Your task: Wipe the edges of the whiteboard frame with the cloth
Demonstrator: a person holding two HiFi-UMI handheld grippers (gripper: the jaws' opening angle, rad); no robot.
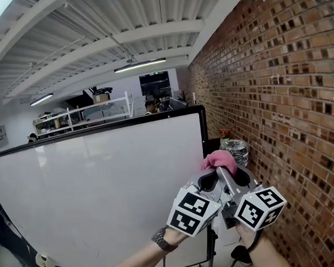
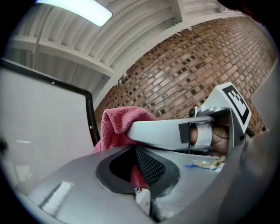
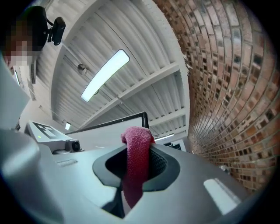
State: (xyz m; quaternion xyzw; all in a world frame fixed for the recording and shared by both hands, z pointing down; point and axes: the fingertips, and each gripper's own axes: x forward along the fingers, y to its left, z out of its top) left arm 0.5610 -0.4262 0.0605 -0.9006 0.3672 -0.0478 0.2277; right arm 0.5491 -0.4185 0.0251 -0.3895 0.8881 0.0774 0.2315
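Head view: big whiteboard (image 1: 97, 182) with a black frame (image 1: 202, 126), standing beside a brick wall (image 1: 280, 108). White ribbed ceiling (image 1: 105, 26) above, with a long light (image 1: 140, 65). Shelves (image 1: 84, 114) far behind the board. Pink cloth (image 1: 220, 160) bunched up right at the frame's right edge, below the top corner. Left gripper (image 1: 212, 171) and right gripper (image 1: 232, 170) side by side, both reaching up to the cloth.

Left gripper view: left gripper (image 2: 139, 175) closed, with a strip of the cloth (image 2: 118, 124) pinched between its jaws. Rest of the cloth puffed up just beside the frame (image 2: 89, 113). One finger of the right gripper (image 2: 162, 133) lying across the cloth. Brick wall (image 2: 188, 74) behind.

Right gripper view: right gripper (image 3: 135, 170) closed tight on the cloth (image 3: 136, 153), folded over and poking out past the jaws. Top corner of the frame (image 3: 145, 119) just behind the cloth. Brick wall (image 3: 227, 87) on the right, long light (image 3: 105, 74) up on the ceiling.
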